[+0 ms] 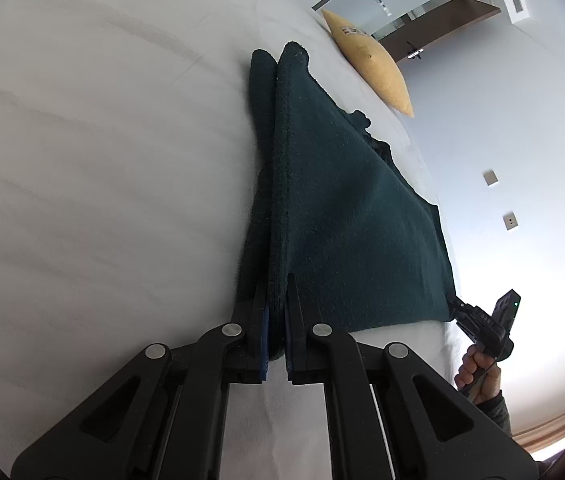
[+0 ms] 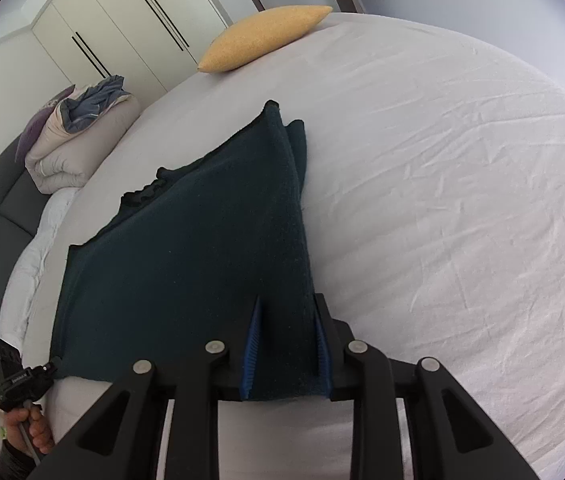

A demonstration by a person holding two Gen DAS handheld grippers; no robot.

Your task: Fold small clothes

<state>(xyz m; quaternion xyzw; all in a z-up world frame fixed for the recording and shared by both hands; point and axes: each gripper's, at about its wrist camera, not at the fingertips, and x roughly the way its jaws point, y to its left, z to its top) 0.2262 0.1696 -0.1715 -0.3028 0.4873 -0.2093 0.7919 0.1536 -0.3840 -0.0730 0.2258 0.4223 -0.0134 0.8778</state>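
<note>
Dark teal fleece fills the middle of the left wrist view: the garment (image 1: 342,208) is stretched over the white sheet (image 1: 82,160), running from two rounded ends at upper centre down to the left gripper (image 1: 277,312) at the bottom. Its jaws stand narrow, pinched on a doubled edge of the cloth. At lower right the right gripper (image 1: 452,300) grips the other near corner, with the person's hand (image 1: 476,368) below it. A yellow pillow (image 1: 370,60) lies at upper right.

From the right wrist view, the garment (image 2: 202,240) spreads from centre toward the lower left, and the right gripper (image 2: 287,328) at bottom centre is clamped on a thick bunch of its edge, blue pads showing. The left gripper (image 2: 52,366) sits at the far lower left, holding the opposite corner. A bundled duvet (image 2: 78,140) rests at upper left.

Judging by this, a fold is midway, the near edge held taut between both tools. Next, both corners should probably travel together toward the far edge, kept level so the layers line up.
</note>
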